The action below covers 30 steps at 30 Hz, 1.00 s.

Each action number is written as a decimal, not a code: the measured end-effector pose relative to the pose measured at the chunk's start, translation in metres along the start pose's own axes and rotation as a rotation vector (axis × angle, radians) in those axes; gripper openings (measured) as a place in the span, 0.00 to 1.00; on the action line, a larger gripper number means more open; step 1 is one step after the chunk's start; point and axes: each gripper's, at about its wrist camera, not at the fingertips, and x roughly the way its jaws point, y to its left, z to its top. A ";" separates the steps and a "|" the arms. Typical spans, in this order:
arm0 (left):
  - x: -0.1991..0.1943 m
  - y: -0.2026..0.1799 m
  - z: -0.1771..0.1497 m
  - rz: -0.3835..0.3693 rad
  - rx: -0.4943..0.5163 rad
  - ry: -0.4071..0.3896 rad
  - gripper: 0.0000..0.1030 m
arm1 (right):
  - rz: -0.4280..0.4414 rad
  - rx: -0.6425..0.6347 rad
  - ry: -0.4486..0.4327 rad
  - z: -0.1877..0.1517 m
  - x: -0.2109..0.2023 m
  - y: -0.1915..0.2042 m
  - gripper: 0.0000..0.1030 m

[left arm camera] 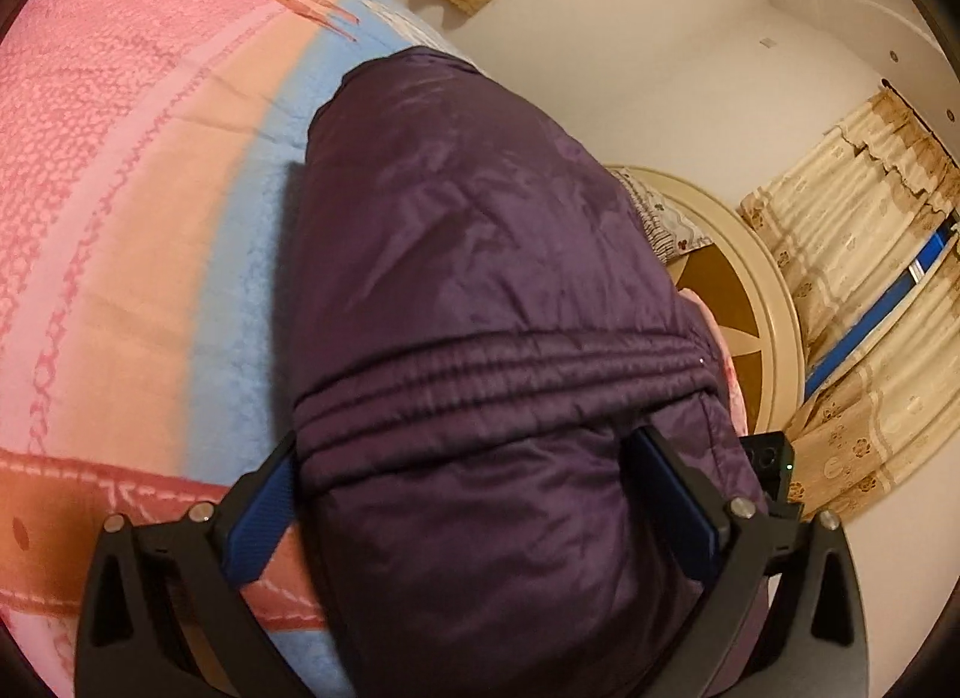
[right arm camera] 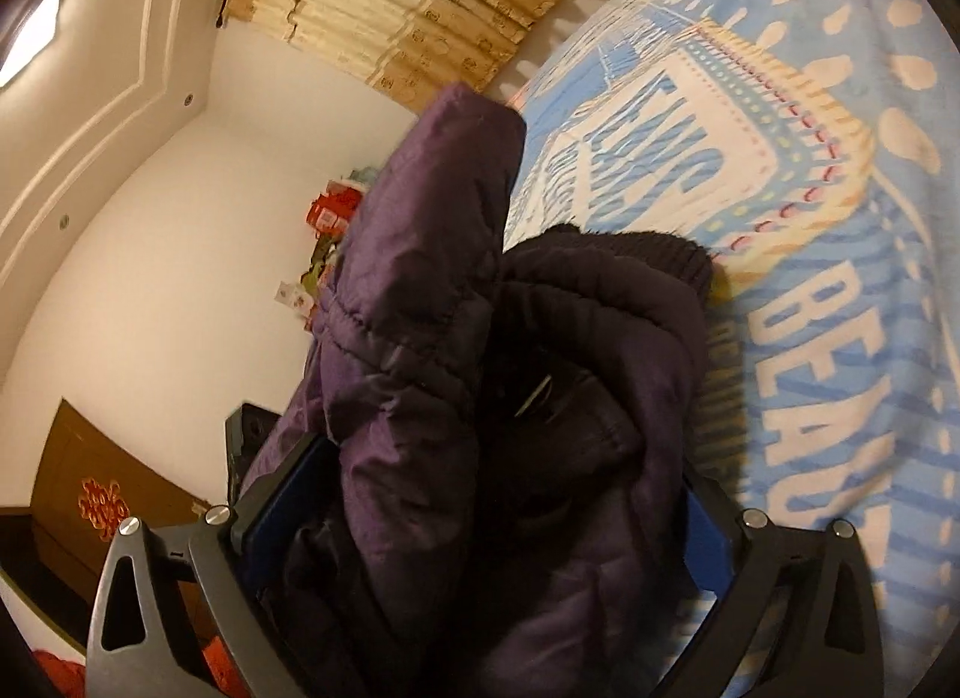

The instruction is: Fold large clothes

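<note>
One purple padded jacket (left arm camera: 480, 290) is in view, lying bunched on a bed, and two claws sit around it. The left claw (left arm camera: 474, 494) has its two blue-padded fingers (left arm camera: 264, 512) spread wide on either side of the jacket's quilted hem; whether the pads press on the cloth cannot be told. The right claw (right arm camera: 480, 512) stands just as wide, with a thick wad of the jacket and its dark ribbed cuff (right arm camera: 630, 254) filling the gap between its fingers; here too a grip cannot be confirmed. The bed carries one blanket (left arm camera: 120, 188), pink and peach with a pale blue band on one side, and blue with white lettering and dots (right arm camera: 828, 338) on the other. The room has white walls (right arm camera: 180, 278), two sets of beige patterned curtains (left arm camera: 852, 230), a round cream headboard (left arm camera: 774, 302), and a brown cabinet (right arm camera: 90, 482) with a red knot ornament.
</note>
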 end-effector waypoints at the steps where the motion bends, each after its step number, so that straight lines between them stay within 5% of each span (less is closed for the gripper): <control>1: 0.000 -0.003 -0.001 -0.004 0.008 -0.001 1.00 | 0.005 -0.008 0.019 0.000 0.000 0.002 0.98; 6: -0.015 -0.020 -0.002 -0.004 0.003 -0.017 0.83 | 0.107 0.065 0.088 -0.020 0.003 0.014 0.83; 10: -0.037 -0.040 -0.017 0.042 0.063 0.006 0.81 | 0.183 0.144 0.113 -0.049 -0.007 0.025 0.73; 16: -0.113 -0.054 -0.082 0.162 0.097 0.110 0.81 | 0.297 0.137 0.273 -0.133 -0.030 0.080 0.68; 22: -0.152 -0.020 -0.144 0.232 -0.042 0.040 0.82 | 0.213 0.031 0.266 -0.196 -0.027 0.124 0.68; 30: -0.147 -0.016 -0.145 0.341 -0.047 -0.056 0.89 | 0.148 0.056 0.137 -0.222 -0.008 0.128 0.77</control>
